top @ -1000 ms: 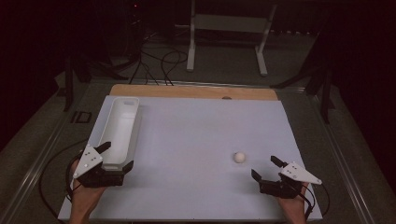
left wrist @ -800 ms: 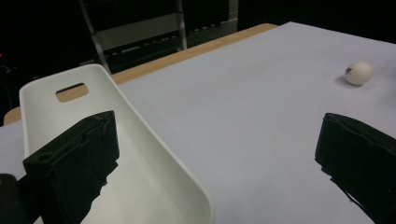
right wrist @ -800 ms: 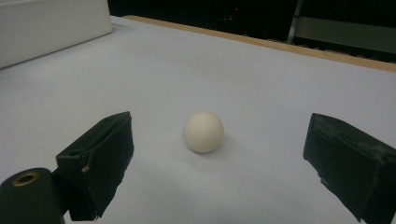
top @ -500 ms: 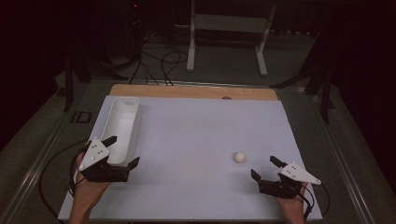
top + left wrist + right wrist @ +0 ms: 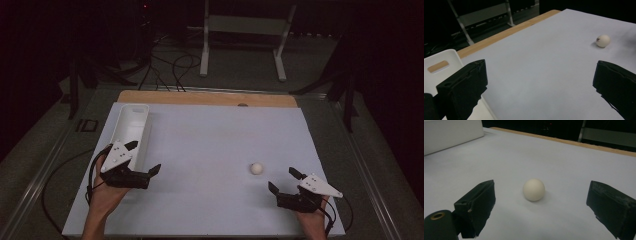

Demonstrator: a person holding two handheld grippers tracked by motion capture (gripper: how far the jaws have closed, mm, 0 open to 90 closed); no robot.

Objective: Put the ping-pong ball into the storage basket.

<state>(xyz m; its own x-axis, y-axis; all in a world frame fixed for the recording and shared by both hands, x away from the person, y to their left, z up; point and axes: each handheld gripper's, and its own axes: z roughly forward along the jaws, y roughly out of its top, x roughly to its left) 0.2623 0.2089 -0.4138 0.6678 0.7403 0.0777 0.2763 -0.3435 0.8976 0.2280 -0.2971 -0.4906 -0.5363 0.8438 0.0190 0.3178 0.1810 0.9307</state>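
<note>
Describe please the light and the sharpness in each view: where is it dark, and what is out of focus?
High view: table evenly lit, surroundings nearly black, slightly soft. Left gripper view: ball fairly sharp with a small shadow, near jaws blurred. Right gripper view: ball a little soft, faint shadow beneath, jaws out of focus.

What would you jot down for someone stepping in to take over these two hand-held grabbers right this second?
Left gripper: open, holding nothing, beside the near end of the white tray, one jaw over its rim.
Right gripper: open, holding nothing, aimed at the ball, which lies just ahead between its jaws, not touched.
Ball: loose on the white sheet, right of centre; the tray lies along the left edge.
Done: nothing gripped yet.
Left: probably ease the right gripper forward, close on the ball, and carry it over, likely to the tray.
</note>
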